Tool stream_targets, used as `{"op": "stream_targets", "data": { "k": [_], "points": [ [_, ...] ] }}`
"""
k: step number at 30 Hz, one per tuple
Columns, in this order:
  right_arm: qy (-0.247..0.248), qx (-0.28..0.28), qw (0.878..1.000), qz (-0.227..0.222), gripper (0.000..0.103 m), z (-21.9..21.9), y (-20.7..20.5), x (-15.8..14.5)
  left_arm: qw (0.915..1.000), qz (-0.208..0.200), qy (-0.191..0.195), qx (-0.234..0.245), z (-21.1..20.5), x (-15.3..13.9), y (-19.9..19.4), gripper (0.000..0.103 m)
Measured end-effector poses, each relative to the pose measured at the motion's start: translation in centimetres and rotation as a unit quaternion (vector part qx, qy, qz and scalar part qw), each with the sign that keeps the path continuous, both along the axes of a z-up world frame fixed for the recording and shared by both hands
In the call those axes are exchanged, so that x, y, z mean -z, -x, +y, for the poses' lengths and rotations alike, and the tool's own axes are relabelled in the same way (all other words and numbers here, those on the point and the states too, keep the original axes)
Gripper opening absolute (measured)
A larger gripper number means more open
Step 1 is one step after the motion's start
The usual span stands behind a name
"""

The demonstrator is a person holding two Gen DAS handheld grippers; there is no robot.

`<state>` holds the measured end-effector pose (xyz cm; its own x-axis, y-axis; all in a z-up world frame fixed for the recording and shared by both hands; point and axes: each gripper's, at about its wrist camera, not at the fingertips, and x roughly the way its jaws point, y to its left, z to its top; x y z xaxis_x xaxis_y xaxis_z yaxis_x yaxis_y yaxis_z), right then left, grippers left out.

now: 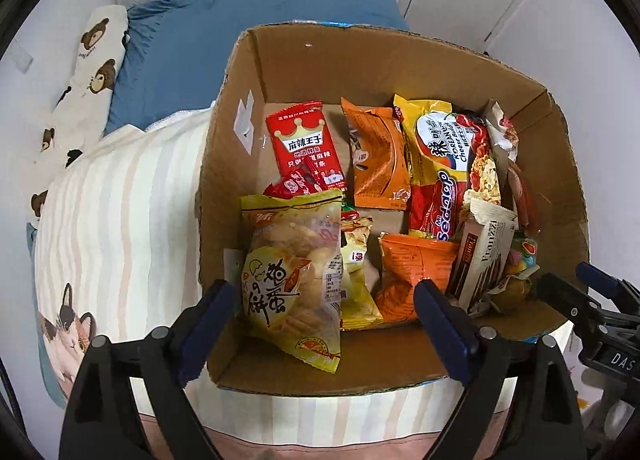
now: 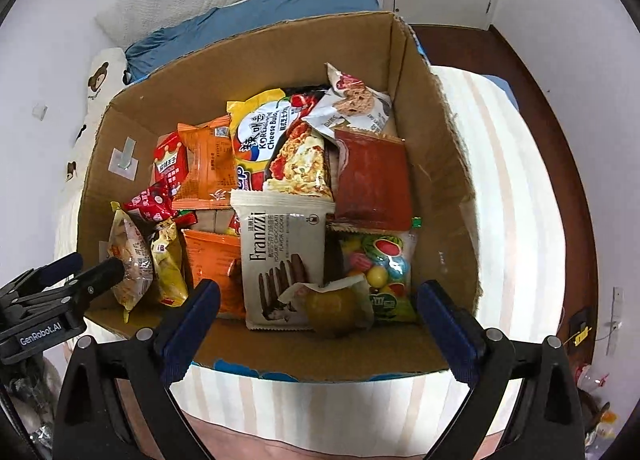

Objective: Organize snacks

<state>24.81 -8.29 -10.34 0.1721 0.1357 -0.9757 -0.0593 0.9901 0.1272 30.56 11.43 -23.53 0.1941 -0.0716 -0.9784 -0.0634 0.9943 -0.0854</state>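
Hovering: both tools hang nose-down over the cardboard box (image 1: pixel 400 60) on the bed (image 1: pixel 120 200), and neither carries anything.
Left tool (image 1: pixel 326 312): spread wide, empty, its fingers either side of the clear bag of egg crisps (image 1: pixel 292 280) without pressing on it.
Right tool (image 2: pixel 318 314): spread wide too, empty, poised over the Franzzi cookie pack (image 2: pixel 280 256) and the small round pastry (image 2: pixel 332 306) leaning on it.
Snacks: all inside the box. Red spicy strips (image 1: pixel 306 140) and an orange packet (image 1: pixel 378 156) lie flat at the back; the Korean cheese noodles (image 2: pixel 260 132) overlap their neighbours; the fruit candy bag (image 2: pixel 380 264) sits in the right near corner under a red pouch (image 2: pixel 372 180).
Step in hand: picking the next packet to straighten, I'd say. The right half looks piled and crooked, the left half tidier.
Doing it well: come straight down, pinch a packet by its sealed edge rather than its puffy middle, and lift clear before sliding it.
Watch out: the two tools sit close together, so move one at a time, and go gently on the crisps.
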Motion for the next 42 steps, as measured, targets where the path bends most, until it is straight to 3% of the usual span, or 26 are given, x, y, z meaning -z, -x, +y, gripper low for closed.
{"op": "stream_targets", "data": {
  "k": [7,16,31,42],
  "points": [
    [0.005,0.000,1.000,-0.020,0.101,-0.2,1.2,-1.2,0.9998,-0.019,0.001,-0.006,-0.5,-1.2,1.0,0.092],
    [0.009,-0.002,0.996,-0.087,0.101,-0.6,5.2,-5.7,0.9950,-0.096,-0.026,-0.003,-2.0,-5.6,5.2,0.092],
    [-0.021,-0.013,0.979,-0.202,0.101,-1.9,17.9,-16.5,0.9788,-0.203,-0.026,0.003,-3.6,-14.8,17.1,0.092],
    [-0.034,-0.017,0.966,-0.258,0.101,-2.8,26.1,-22.8,0.9689,-0.246,-0.029,-0.004,-4.0,-19.1,23.7,0.092]
  ]
}}
